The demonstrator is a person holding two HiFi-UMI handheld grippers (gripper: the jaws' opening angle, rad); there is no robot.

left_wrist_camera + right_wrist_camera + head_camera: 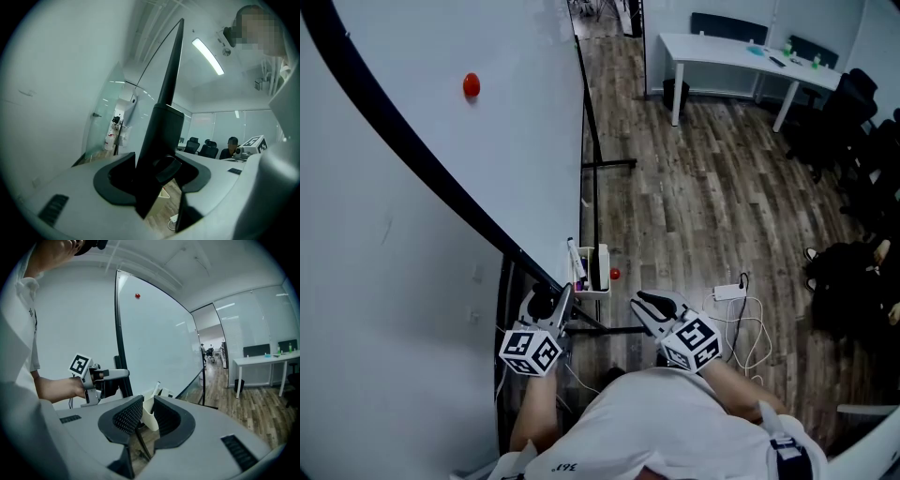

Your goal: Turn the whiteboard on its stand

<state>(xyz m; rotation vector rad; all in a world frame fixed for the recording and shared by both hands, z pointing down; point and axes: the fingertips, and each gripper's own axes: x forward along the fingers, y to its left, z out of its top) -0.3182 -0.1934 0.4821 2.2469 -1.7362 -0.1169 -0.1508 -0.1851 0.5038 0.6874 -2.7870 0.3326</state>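
with both jaws slack, left gripper (159, 165) astride the whiteboard frame (169, 84), right gripper (147, 405) empty, you'd likely need to clamp left before swinging.

No legible text, brand or number is recorded. Square black-and-white coded markers are noted on the cubes of the left gripper (553, 294) and right gripper (645, 302). A small dark print on the white shirt (619, 422) cannot be read.

Office: desk (722, 54), swivel chairs (848, 103), whiteboard (441, 150)

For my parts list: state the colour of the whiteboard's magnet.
The magnet is red; clearest in the head view.
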